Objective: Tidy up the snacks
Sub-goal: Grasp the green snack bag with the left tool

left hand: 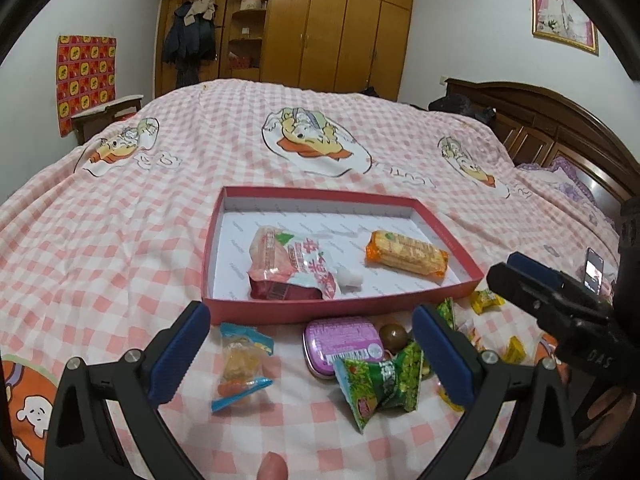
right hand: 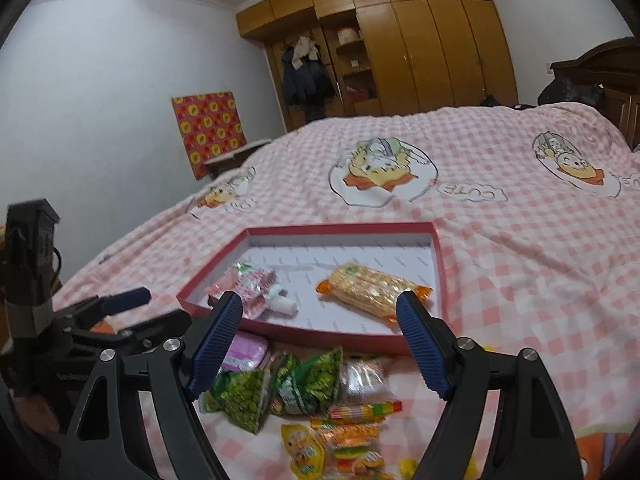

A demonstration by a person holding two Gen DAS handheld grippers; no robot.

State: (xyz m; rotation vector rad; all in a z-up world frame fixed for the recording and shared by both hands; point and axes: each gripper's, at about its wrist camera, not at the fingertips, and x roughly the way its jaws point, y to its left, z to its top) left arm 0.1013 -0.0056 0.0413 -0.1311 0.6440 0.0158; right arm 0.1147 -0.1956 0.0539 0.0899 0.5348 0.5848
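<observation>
One red tray (left hand: 436,291) — two snacks inside; one purple tin (left hand: 343,338); two green packets (right hand: 272,388); two grippers.

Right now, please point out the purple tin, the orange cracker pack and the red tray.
purple tin (left hand: 342,334): left wrist view, middle of its lid.
orange cracker pack (left hand: 406,254): left wrist view, middle of the wrapper.
red tray (left hand: 280,308): left wrist view, its near outer wall.

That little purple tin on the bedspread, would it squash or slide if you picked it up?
The purple tin looks like rigid metal, so it probably won't squash. Its glossy lid and rounded corners could make it slippery. It lies flat and low on the soft bedspread, so a push would likely slide it rather than tip it.
</observation>
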